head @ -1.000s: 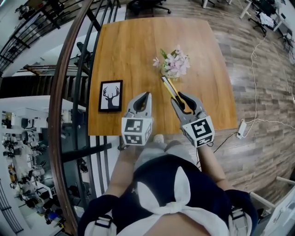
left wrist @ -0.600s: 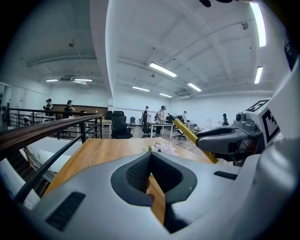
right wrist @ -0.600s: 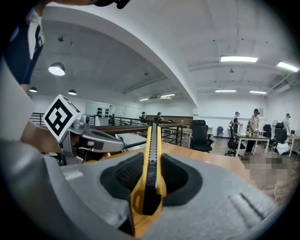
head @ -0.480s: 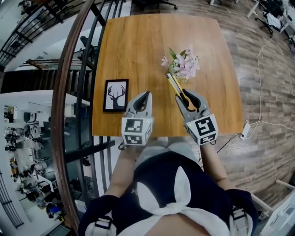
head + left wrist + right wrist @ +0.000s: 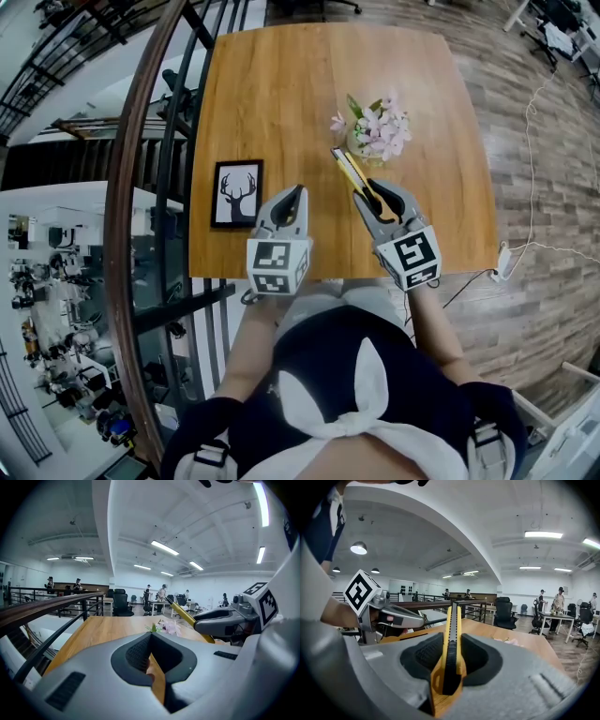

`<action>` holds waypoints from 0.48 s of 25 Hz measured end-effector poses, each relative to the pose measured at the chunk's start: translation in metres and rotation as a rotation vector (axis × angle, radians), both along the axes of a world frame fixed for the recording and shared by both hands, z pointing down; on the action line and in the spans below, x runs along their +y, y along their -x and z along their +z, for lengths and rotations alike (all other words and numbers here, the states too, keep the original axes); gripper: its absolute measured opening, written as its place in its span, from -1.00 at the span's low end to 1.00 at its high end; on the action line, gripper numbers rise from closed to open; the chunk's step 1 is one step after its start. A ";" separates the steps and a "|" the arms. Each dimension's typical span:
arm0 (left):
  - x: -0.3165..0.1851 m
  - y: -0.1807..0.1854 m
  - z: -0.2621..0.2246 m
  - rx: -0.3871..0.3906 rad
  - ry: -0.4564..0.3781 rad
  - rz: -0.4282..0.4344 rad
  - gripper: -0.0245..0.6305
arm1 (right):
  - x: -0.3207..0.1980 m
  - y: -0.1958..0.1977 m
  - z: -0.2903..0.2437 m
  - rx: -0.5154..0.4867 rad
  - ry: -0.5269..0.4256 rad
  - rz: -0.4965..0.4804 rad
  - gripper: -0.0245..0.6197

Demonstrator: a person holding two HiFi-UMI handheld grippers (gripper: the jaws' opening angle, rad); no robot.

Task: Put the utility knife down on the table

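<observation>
The yellow utility knife (image 5: 354, 178) sticks out forward from my right gripper (image 5: 368, 190), which is shut on its handle above the wooden table (image 5: 281, 94). In the right gripper view the knife (image 5: 451, 616) stands on edge between the pads, its tip pointing away. The knife's far end lies just left of the flower vase (image 5: 378, 133). My left gripper (image 5: 297, 194) hovers beside it over the table's near part, shut and holding nothing. The left gripper view shows its jaws (image 5: 151, 637) closed, with the right gripper (image 5: 225, 620) and the knife (image 5: 185, 615) off to the right.
A framed deer picture (image 5: 236, 192) lies flat at the table's left, close to the left gripper. Pink flowers (image 5: 168, 626) stand mid-table. A dark stair railing (image 5: 150, 187) runs along the left. The table's near edge (image 5: 328, 276) lies under the grippers' cubes.
Both grippers have eased forward and a little lower over the table. The knife stays gripped in the right gripper.
</observation>
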State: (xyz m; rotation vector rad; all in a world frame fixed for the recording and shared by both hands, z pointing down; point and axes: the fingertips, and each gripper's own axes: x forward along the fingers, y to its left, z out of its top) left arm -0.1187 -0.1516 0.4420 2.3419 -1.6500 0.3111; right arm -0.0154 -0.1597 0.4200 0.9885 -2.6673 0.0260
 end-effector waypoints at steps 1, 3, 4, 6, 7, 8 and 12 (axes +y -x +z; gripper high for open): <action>0.000 0.000 0.001 0.001 0.001 0.000 -0.90 | 0.000 0.001 0.002 0.005 0.001 -0.005 -0.56; -0.001 0.000 0.002 0.004 0.003 0.000 -0.90 | 0.000 0.003 0.005 0.016 0.002 -0.019 -0.56; -0.001 0.001 0.002 0.005 0.005 0.000 -0.90 | 0.001 0.004 0.007 0.020 0.002 -0.027 -0.56; -0.001 0.001 0.003 0.010 0.008 -0.004 -0.90 | 0.002 0.006 0.010 0.029 0.004 -0.039 -0.56; 0.000 0.002 0.004 0.011 0.010 -0.005 -0.90 | 0.002 0.007 0.012 0.035 0.005 -0.043 -0.56; 0.000 0.003 0.005 0.012 0.011 -0.006 -0.90 | 0.003 0.007 0.014 0.041 0.006 -0.045 -0.56; 0.000 0.004 0.010 0.012 0.020 -0.013 -0.90 | 0.002 0.008 0.023 0.060 0.007 -0.049 -0.56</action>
